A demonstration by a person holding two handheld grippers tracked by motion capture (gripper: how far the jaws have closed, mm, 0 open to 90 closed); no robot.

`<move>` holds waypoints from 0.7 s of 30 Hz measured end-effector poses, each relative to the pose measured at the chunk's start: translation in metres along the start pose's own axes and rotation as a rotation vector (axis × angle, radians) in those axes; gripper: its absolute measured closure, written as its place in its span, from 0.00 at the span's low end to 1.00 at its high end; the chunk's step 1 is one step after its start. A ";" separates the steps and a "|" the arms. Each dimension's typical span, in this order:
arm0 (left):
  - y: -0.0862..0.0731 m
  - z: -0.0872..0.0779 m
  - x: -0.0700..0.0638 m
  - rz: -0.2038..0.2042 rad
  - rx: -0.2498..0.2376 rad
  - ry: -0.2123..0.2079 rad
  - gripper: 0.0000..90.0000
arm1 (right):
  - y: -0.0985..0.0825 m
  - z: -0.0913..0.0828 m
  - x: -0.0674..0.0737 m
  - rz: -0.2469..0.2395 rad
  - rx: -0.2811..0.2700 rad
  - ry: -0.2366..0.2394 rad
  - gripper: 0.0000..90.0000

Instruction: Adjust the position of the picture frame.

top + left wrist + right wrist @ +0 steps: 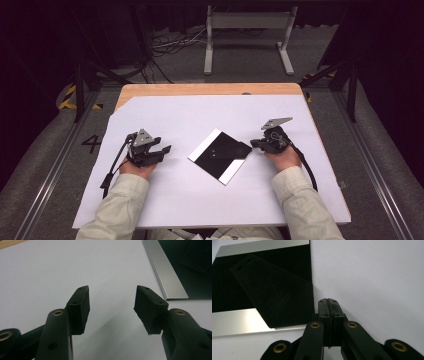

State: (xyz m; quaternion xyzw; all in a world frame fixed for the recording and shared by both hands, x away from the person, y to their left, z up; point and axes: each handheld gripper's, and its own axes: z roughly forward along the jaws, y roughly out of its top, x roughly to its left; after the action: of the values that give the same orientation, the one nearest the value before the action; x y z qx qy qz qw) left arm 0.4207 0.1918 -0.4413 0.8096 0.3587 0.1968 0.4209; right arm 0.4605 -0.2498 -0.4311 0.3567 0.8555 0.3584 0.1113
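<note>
Left gripper (162,150) is held left of the black tray (220,156), jaws apart, nothing between them. Right gripper (254,143) is seen at the tray's right corner, jaws together, empty, just beside a thin black plate (274,293) lying flat on the tray. The tray rests mid-counter (165,200) on the white sheet. Plate is judged light, stiff, and hard to lift while flat; the overhanging edge is best gripped.

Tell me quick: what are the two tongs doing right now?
Left tongs: open, holding nothing.
Right tongs: closed, nothing between them, beside the black plate.
</note>
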 end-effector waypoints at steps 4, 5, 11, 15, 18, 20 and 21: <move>0.000 0.000 0.000 -0.003 0.002 -0.002 0.51 | -0.002 0.004 0.000 -0.002 0.018 0.005 0.99; 0.000 0.000 0.000 0.000 0.001 0.001 0.51 | -0.002 0.005 0.000 -0.002 0.021 0.009 0.99; 0.000 0.000 0.000 0.002 0.006 0.005 0.51 | -0.002 0.005 0.001 -0.002 0.020 0.015 0.99; 0.000 0.000 0.000 0.002 0.005 0.007 0.51 | -0.002 0.004 0.002 0.002 0.027 0.011 0.99; 0.000 0.000 0.000 0.006 0.005 0.012 0.51 | -0.002 0.004 0.001 0.005 0.034 0.020 0.99; 0.000 0.000 0.000 0.006 0.006 0.013 0.51 | -0.002 0.003 0.002 -0.006 0.045 0.035 0.99; 0.001 0.000 0.000 0.007 0.005 0.013 0.51 | -0.002 0.003 0.003 -0.016 0.054 0.044 0.99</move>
State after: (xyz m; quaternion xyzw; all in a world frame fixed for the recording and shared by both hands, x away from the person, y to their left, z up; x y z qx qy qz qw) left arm 0.4204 0.1915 -0.4406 0.8107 0.3590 0.2025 0.4158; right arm 0.4588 -0.2471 -0.4339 0.3446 0.8699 0.3422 0.0859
